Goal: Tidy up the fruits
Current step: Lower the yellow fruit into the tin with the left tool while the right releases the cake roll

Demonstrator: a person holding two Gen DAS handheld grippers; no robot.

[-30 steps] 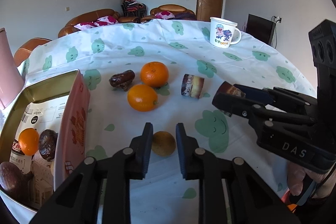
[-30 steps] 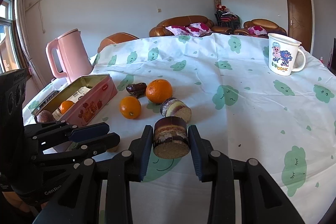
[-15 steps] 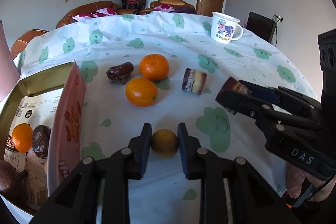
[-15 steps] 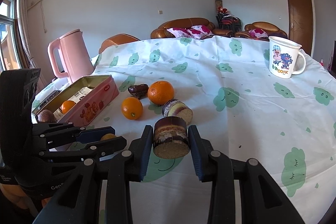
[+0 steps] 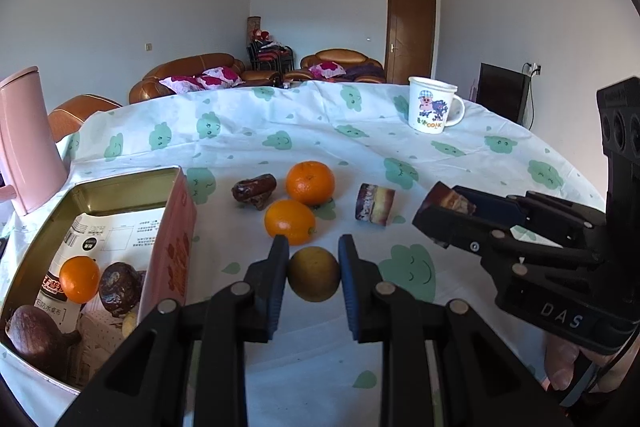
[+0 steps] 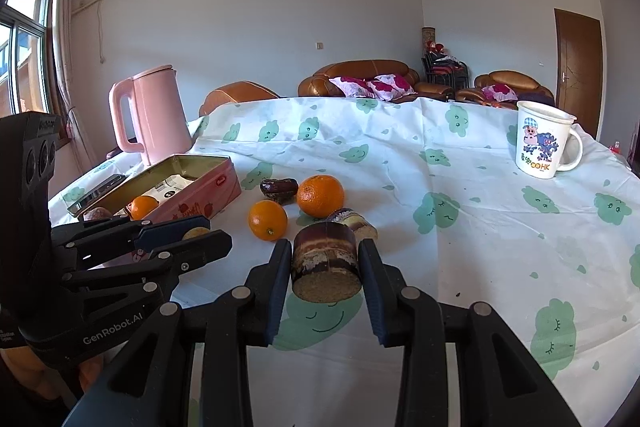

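My left gripper (image 5: 313, 267) is shut on a small yellow-brown fruit (image 5: 313, 274) and holds it above the tablecloth, just right of the pink tin (image 5: 168, 239). The tin holds a small orange (image 5: 79, 279) and dark fruits (image 5: 118, 287). My right gripper (image 6: 325, 267) is shut on a brown layered cake roll (image 6: 325, 262). On the cloth ahead lie two oranges (image 5: 310, 183) (image 5: 289, 221), a dark date (image 5: 255, 188) and a second cake roll (image 5: 375, 204).
A pink kettle (image 6: 150, 113) stands behind the tin at the left. A white cartoon mug (image 6: 540, 139) stands at the far right. A phone (image 6: 96, 193) lies left of the tin. Sofas stand beyond the table's far edge.
My left gripper closed on the small yellow-brown fruit and lifted it, tilting upward. My right gripper kept its hold on the cake roll and barely moved.
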